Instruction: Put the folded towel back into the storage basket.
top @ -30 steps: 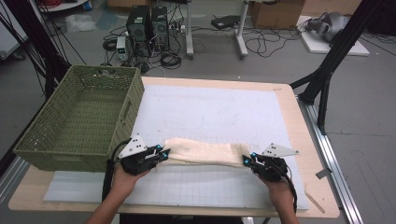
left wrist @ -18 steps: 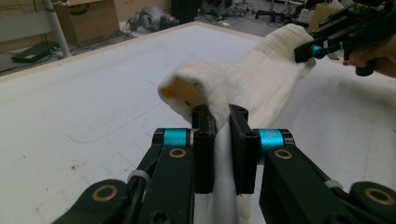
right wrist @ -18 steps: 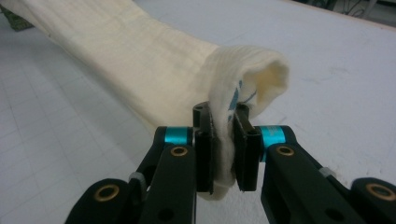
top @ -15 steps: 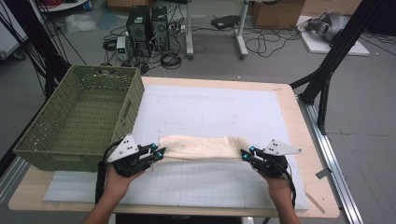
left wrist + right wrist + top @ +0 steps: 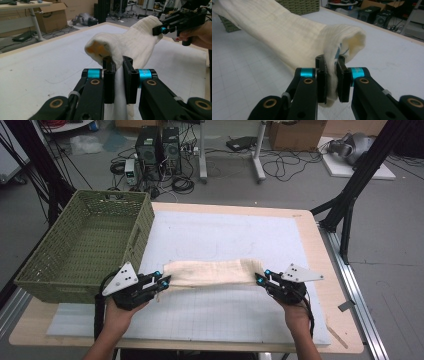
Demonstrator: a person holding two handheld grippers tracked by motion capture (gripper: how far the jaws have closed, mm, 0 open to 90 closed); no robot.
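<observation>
Both grippers clamped on the cream cloth (image 5: 210,272): left gripper (image 5: 162,283) pinches its left end, right gripper (image 5: 260,279) its right end, cloth stretched between them just above the white mat (image 5: 225,237). Versus 0.5 s ago, left gripper tilted slightly, cloth barely moved. Green basket (image 5: 30,270) at table's left looks empty, though its near corner is hidden.

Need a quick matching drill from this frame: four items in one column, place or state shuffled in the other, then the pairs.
1. cloth
2. basket
3. left gripper
4. right gripper

A. at the table's left edge
B. stretched between both grippers
C. shut on the cloth's right end
D. shut on the cloth's left end

Pairs: 1-B, 2-A, 3-D, 4-C
</observation>
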